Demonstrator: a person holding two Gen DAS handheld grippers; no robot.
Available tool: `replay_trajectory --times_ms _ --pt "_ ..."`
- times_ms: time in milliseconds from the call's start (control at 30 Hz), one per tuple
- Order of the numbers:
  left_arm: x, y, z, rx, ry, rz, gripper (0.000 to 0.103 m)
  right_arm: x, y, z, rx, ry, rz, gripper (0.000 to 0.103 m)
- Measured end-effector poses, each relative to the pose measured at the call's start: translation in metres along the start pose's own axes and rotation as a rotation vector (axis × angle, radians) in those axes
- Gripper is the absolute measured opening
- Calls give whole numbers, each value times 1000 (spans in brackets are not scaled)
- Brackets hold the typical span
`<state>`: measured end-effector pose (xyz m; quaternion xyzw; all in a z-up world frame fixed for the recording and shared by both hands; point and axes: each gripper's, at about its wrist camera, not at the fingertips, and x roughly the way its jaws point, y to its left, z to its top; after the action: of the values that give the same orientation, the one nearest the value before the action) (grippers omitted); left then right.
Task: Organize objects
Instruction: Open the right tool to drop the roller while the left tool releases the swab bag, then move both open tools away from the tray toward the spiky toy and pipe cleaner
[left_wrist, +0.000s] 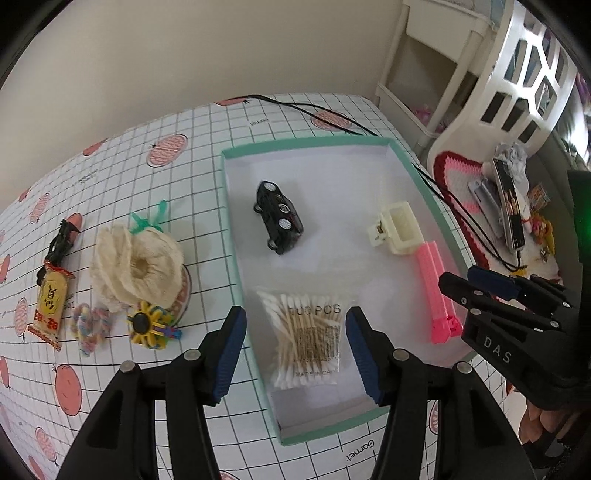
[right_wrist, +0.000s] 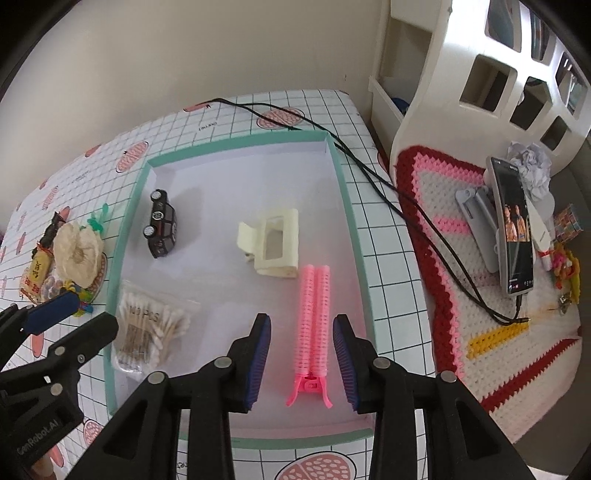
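Note:
A shallow green-rimmed tray (left_wrist: 231, 229) (right_wrist: 349, 206) holds a black toy car (left_wrist: 279, 218) (right_wrist: 160, 223), a cream hair claw (left_wrist: 397, 229) (right_wrist: 275, 245), a pink hair clip (left_wrist: 437, 295) (right_wrist: 314, 325) and a bag of cotton swabs (left_wrist: 308, 341) (right_wrist: 147, 334). My left gripper (left_wrist: 295, 354) (right_wrist: 70, 314) hovers open above the swab bag, nothing between its fingers. Open too, my right gripper (right_wrist: 301, 362) (left_wrist: 461, 280) straddles the pink clip without touching it. Left of the tray lie a loofah pad (left_wrist: 138, 264) (right_wrist: 77, 253), a snack packet (left_wrist: 50, 306), a braided hair tie (left_wrist: 90, 326) and a yellow spinner toy (left_wrist: 151, 325).
A black cable (right_wrist: 369, 173) runs past the tray's far right corner to a phone on a stand (right_wrist: 513, 229), which sits on a crocheted mat (right_wrist: 443, 236). A white shelf unit (right_wrist: 480, 66) rises at the right. The checked tablecloth (left_wrist: 110, 166) covers the table.

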<state>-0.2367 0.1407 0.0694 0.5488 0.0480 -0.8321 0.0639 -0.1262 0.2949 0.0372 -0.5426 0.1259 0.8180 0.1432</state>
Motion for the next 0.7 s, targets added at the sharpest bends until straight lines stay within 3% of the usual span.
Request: replay_trajectory --times_ms 300,533,600,633,700 --pt "2 17 -1 -27 -1 57 58 2 16 3 -16 -19 27 39" --pt "7 38 -1 -72 -6 91 66 4 21 5 -11 -56 43 41" --pt "8 44 -1 -88 -9 102 73 2 22 6 -8 -73 42 50" --pt "8 47 -1 -94 -15 108 85 1 23 6 -6 -83 44 51" --pt "7 50 -1 -95 -32 116 89 0 23 7 -3 -93 49 53"
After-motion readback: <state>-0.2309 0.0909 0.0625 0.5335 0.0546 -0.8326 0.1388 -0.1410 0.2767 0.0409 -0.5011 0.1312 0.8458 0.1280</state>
